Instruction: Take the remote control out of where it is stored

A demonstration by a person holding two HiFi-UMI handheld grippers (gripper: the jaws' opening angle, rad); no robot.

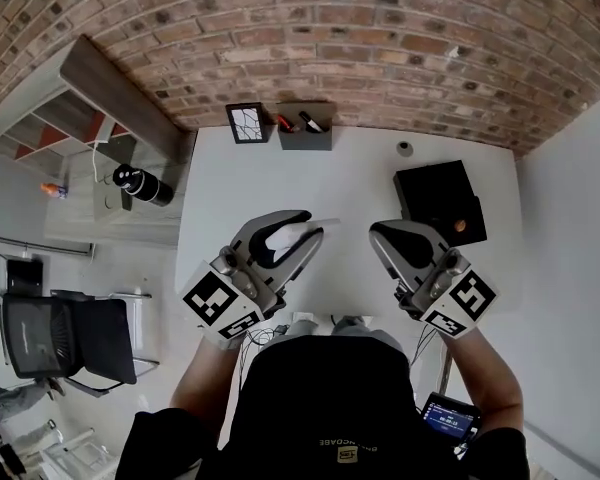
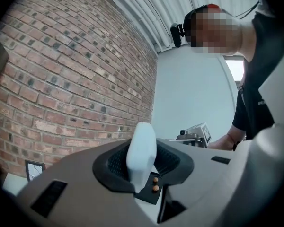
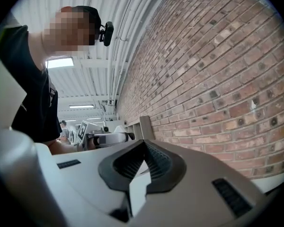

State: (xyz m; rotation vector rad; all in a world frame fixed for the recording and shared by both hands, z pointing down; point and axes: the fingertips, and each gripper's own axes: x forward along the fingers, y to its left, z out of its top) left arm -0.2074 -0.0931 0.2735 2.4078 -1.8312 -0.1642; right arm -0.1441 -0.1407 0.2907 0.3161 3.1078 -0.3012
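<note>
Main risk as we read it: the remote control [image 2: 141, 151] is a smooth, pale, slim bar caught across its narrow body, with a good part of its length sticking out past the pads, so a quick swing or a bump could make it pivot in the grip or slide free and drop onto the white surface [image 1: 350, 183]. A harder squeeze to prevent that might press its buttons; we cannot see which face carries them. The second hazard is the right hand-held gripper [image 3: 143, 148] riding near the left one over the near edge of the surface; if the two drift together, it could knock the protruding end. The left hand-held gripper [image 1: 302, 226] is partly spread, only as wide as the remote is thick, and both ribbed pads bear on it, so we call it a pinch on the remote. The right hand-held gripper has its jaws pressed together at the tips, with nothing between them. The remote sits in the air above the near middle of the surface, clear of every container. A black box [image 1: 438, 200] lies toward the far right corner and a grey holder [image 1: 305, 128] stands at the far edge; possibly one is the storage place, but the views do not settle it. Judged from this, the removal looks done.
</note>
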